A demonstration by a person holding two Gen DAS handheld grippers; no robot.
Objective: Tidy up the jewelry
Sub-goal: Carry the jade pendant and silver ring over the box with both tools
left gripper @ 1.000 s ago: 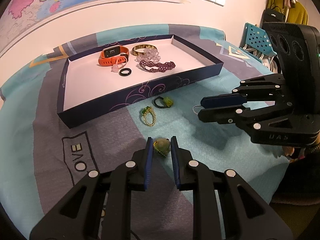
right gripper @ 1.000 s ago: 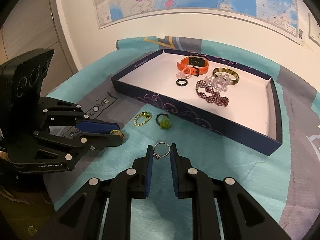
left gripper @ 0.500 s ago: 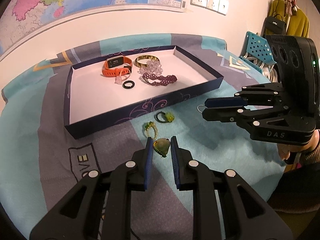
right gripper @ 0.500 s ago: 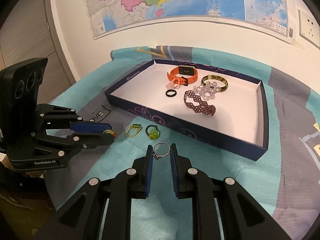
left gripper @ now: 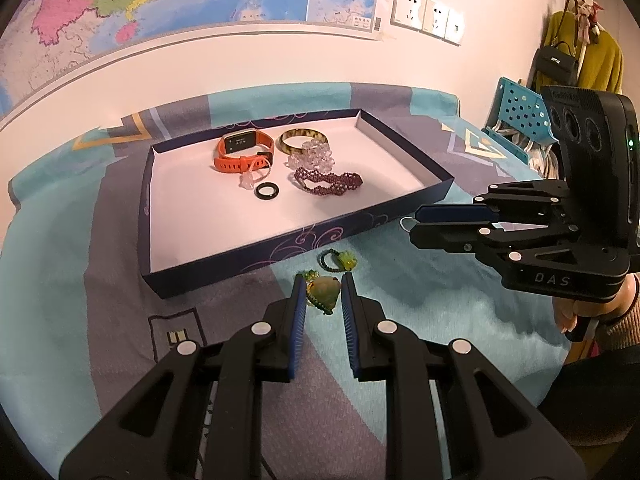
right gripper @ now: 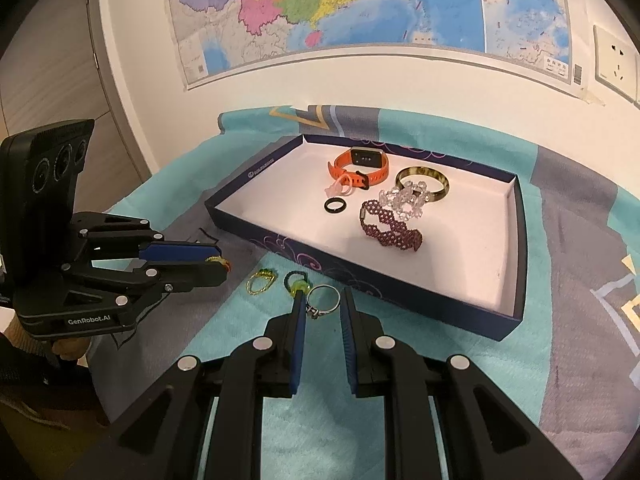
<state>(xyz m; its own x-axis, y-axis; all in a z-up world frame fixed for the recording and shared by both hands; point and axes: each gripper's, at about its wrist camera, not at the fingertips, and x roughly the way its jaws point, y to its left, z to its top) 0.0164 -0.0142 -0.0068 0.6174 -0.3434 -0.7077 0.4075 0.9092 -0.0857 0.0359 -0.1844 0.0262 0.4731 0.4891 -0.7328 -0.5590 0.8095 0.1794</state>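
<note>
My left gripper (left gripper: 323, 284) is shut on a green beaded ring with an olive stone (left gripper: 325, 295), held above the patterned cloth just short of the tray. My right gripper (right gripper: 322, 298) is shut on a silver ring (right gripper: 323, 301), also in front of the tray. The navy tray (left gripper: 224, 268) holds an orange watch (left gripper: 240, 152), a bangle (left gripper: 298, 138), a crystal bracelet (left gripper: 314, 156), a purple beaded bracelet (left gripper: 328, 182), a black ring (left gripper: 267, 191) and a clear ring (left gripper: 250, 176). On the cloth lie a dark ring with a yellow-green stone (right gripper: 297, 282) and a gold-green ring (right gripper: 260, 282).
A teal and grey cloth (left gripper: 80, 280) covers the table, with a wall and map (right gripper: 360, 8) right behind the tray. A blue perforated chair back (left gripper: 520, 108) and hanging clothes (left gripper: 592, 60) stand at the right. A hand (left gripper: 568, 312) holds the right gripper's handle.
Both grippers have edged up and a little toward the tray, each keeping its ring. The loose rings on the cloth lie where they were.
</note>
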